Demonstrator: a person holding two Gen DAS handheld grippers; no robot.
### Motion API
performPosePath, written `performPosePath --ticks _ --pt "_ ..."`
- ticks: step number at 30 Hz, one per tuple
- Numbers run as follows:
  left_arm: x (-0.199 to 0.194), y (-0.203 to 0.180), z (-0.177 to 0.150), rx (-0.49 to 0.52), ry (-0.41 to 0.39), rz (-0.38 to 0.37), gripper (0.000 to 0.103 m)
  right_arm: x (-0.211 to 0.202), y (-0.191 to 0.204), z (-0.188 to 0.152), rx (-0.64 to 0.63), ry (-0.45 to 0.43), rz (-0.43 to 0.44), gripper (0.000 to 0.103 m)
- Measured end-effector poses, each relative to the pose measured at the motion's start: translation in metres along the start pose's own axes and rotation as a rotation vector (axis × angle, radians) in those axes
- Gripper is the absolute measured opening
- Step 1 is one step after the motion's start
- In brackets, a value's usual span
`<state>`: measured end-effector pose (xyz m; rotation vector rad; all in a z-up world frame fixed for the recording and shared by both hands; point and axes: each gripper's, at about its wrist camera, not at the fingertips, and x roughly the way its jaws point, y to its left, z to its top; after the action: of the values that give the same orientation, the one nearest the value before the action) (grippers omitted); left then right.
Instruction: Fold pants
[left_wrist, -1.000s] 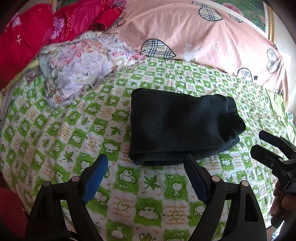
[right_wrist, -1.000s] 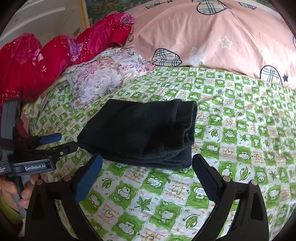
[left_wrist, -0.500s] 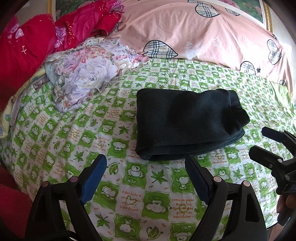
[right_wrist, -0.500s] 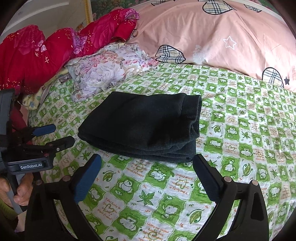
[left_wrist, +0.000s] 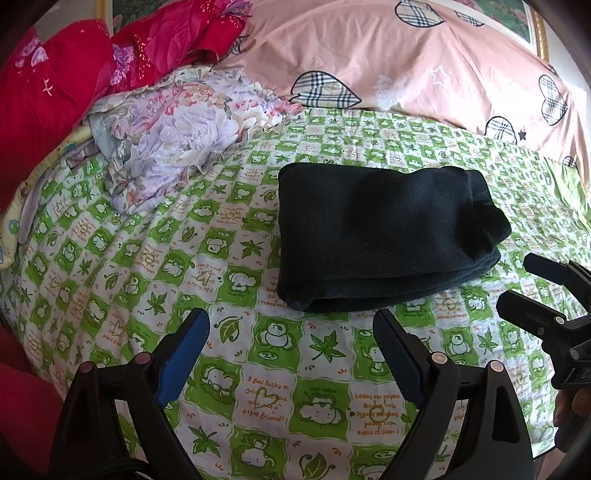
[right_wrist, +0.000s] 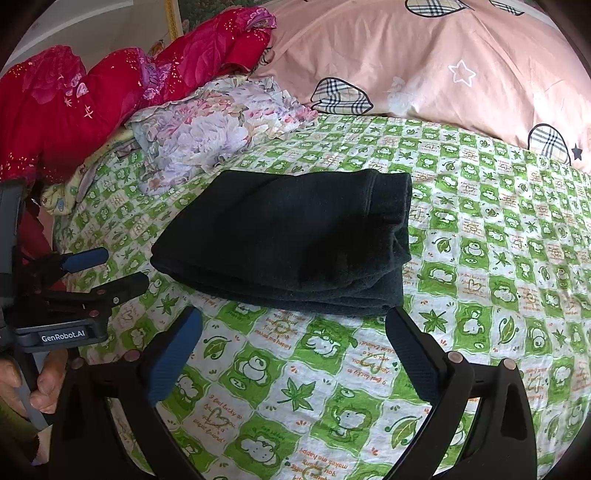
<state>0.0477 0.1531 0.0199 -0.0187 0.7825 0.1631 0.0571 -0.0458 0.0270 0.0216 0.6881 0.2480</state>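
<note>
Dark folded pants (left_wrist: 380, 229) lie flat as a thick rectangle on the green-and-white patterned bed sheet (left_wrist: 147, 258). My left gripper (left_wrist: 290, 317) hovers just short of their near edge; its jaws are opening and nothing is between them. From the right wrist, the pants (right_wrist: 291, 236) sit just beyond my right gripper (right_wrist: 294, 314), which stands open and empty. The left gripper (right_wrist: 118, 267) shows at the left of that view, held by a hand (right_wrist: 40, 384). In the left wrist view the right gripper (left_wrist: 517, 280) reaches in from the right edge, clear of the pants.
A crumpled floral cloth (left_wrist: 166, 140) lies left of the pants. Red bedding (left_wrist: 44, 92) is piled at the far left. A pink duvet with checked hearts (left_wrist: 388, 55) runs along the back. The sheet falls away at the bed's left edge.
The left gripper's fingers have spread a little wider. Both views have shifted only slightly, and the pants have not moved.
</note>
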Motion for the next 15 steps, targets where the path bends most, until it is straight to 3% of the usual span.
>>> performPosePath --ticks 15 --pt "-0.0006 0.0025 0.0032 -0.012 -0.032 -0.009 0.091 0.0062 0.0033 0.0037 -0.007 -0.013 0.002 0.099"
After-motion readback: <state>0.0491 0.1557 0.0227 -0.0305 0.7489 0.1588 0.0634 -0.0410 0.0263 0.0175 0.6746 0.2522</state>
